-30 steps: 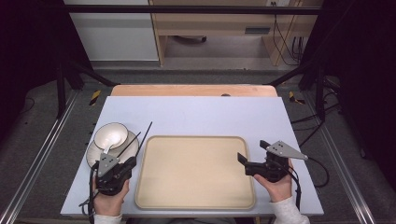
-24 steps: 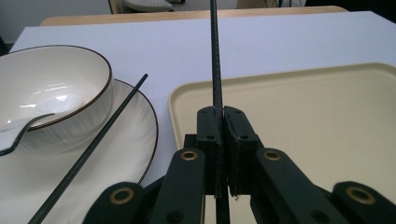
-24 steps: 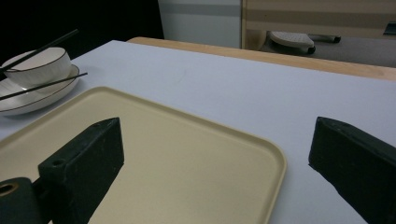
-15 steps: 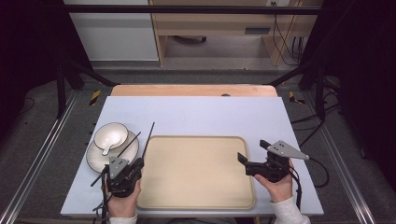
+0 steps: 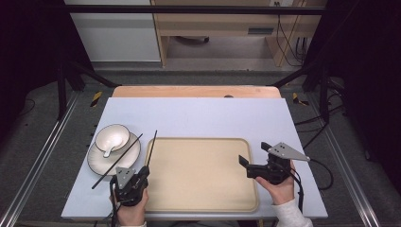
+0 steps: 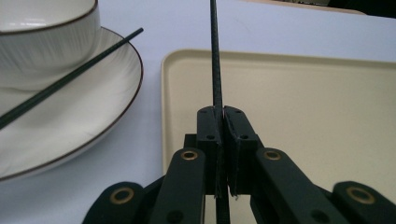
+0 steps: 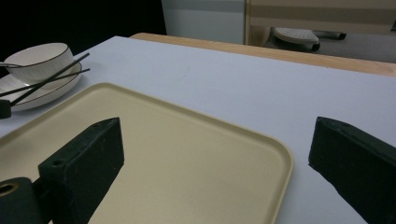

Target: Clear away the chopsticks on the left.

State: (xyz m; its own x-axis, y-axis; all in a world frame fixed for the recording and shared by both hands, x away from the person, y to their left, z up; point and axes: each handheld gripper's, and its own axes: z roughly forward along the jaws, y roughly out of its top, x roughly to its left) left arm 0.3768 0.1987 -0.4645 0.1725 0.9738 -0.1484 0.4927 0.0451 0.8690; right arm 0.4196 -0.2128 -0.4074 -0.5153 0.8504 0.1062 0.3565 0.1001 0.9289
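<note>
Plate and bowl cut off at left edge of left hand-held gripper view; held chopstick runs off the top. Spoon in the bowl too small to make out. Tray cropped at bottom in right hand-held gripper view.

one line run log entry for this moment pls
left claw: shut on chopstick | right claw: open over tray | second chopstick: across plate | bowl: on plate

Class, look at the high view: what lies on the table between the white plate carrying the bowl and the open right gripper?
The beige plastic tray, bare on top, fills that stretch between the white plate and the right gripper.
</note>
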